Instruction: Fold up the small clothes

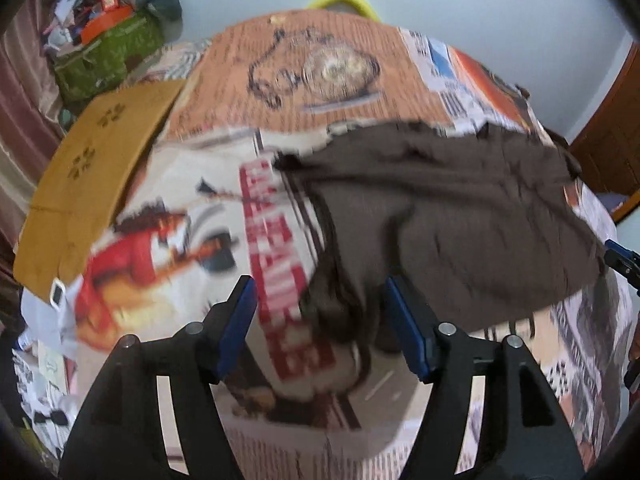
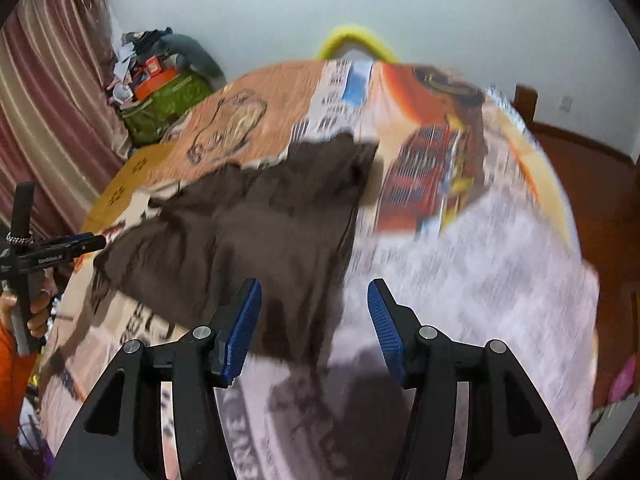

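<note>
A dark brown garment (image 1: 460, 208) lies spread and wrinkled on a table covered with printed newspaper sheets (image 1: 192, 264). My left gripper (image 1: 318, 284) is open just above the garment's bunched near-left corner, which sits between the blue pads without being pressed. In the right wrist view the same garment (image 2: 260, 220) reaches down to my right gripper (image 2: 314, 284). That gripper is open over the near-right corner, and the cloth's edge runs between its pads. Each gripper shows in the other's view: the left gripper (image 2: 60, 248) at the left, the right gripper (image 1: 620, 260) at the right edge. Both pictures are blurred.
A tan cardboard sheet (image 1: 92, 176) lies at the table's far left. Behind it stands a green bag (image 1: 108, 56) piled with clutter, beside a striped curtain (image 2: 48, 92). A yellow chair back (image 2: 352, 40) rises past the far edge. A person's hand (image 2: 38, 312) holds the left gripper's handle.
</note>
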